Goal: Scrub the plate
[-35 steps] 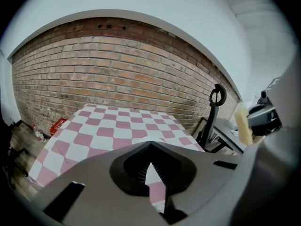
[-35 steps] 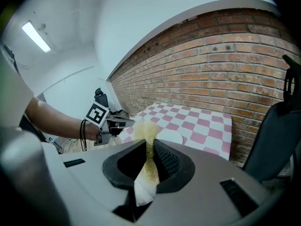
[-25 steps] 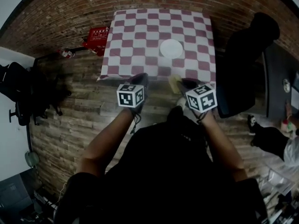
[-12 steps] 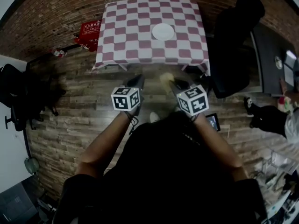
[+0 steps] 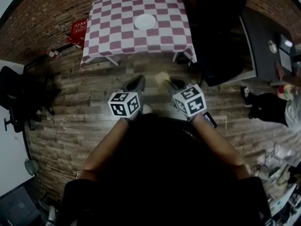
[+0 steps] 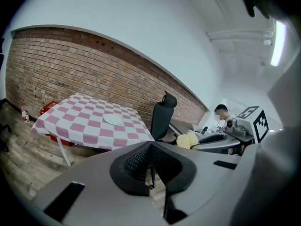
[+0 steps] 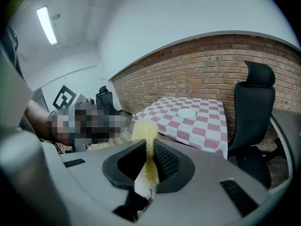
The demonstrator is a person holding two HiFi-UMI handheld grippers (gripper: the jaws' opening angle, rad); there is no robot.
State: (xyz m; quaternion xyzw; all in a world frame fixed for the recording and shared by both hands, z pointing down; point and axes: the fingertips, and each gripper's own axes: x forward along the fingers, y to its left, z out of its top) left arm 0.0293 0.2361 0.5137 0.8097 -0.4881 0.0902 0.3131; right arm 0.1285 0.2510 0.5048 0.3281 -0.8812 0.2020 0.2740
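Right gripper (image 7: 149, 160): jaws clamped on a yellow sponge (image 7: 144, 132), which stands out beyond the tips. Left gripper (image 6: 151, 173): jaws together, nothing between them.

Both grippers are held over the wooden floor (image 5: 70, 107), near the person and well apart from the work.

Plate (image 5: 145, 21): white, round, lying flat toward the far side of the table (image 5: 108, 41), which carries a red-and-white checked cloth. Nothing touches the plate. A black chair (image 5: 218, 27) stands just right of the table.

Handling, as judged: the plate looks rigid, smooth and light. It would likely slide on the cloth under rubbing, so it wants steadying at the rim with the empty left gripper. If ceramic, it is breakable; the material cannot be told. The sponge is soft and light, and is squeezed thin where the jaws hold it.

Writing: a red box (image 5: 78, 30) on the floor left of the table bears light print, too small to read. The gripper cubes carry square markers only. No brand is legible.
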